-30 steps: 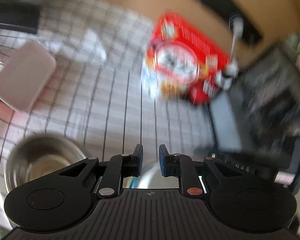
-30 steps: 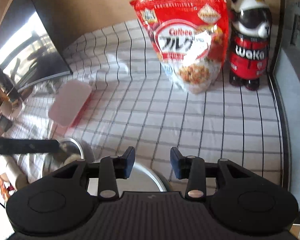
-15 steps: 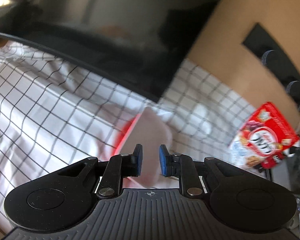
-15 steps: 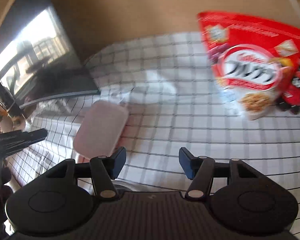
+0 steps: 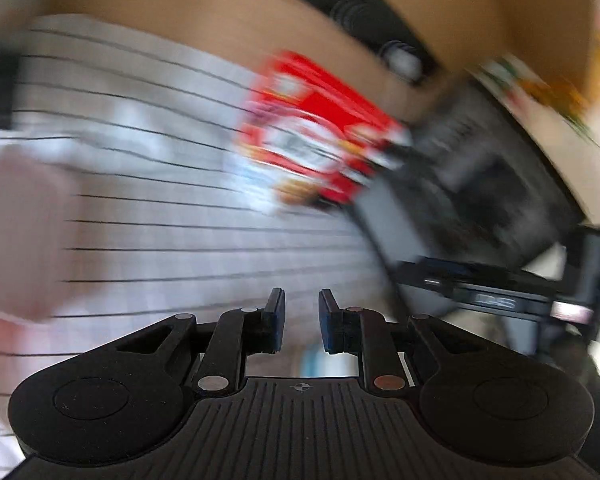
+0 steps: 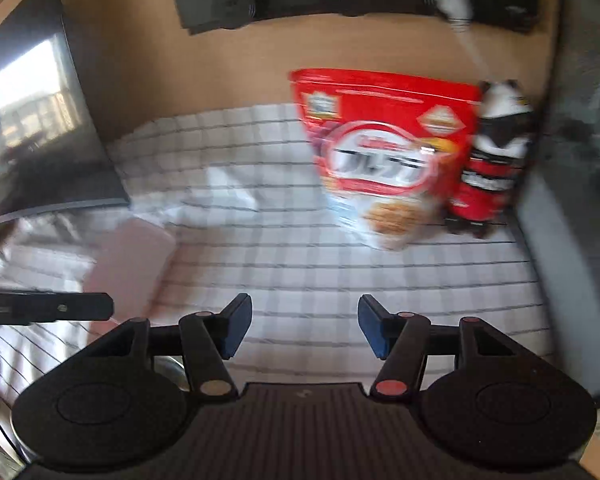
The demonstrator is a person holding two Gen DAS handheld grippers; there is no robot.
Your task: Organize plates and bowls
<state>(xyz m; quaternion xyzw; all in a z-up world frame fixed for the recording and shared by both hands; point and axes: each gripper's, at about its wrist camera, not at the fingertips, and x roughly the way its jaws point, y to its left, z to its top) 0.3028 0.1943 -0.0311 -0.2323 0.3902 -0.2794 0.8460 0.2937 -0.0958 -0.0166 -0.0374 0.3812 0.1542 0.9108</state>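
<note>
Both tongs are empty: my left gripper (image 5: 302,320) nearly closed, my right gripper (image 6: 305,326) half-wide, jaws just opening. Only the right view shows a curved steel bowl (image 6: 171,366) rim at seven o'clock. Its glossy red cereal bag (image 6: 384,152) and panda-shaped bottle (image 6: 490,160) at one o'clock stand on checked cloth (image 6: 300,280).

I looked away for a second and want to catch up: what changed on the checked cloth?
The right gripper has just been opening its fingers, with nothing between them, and its view lifted off the metal bowl. The left gripper swung about, shut and empty. The red cereal bag and pink container stayed put.
</note>
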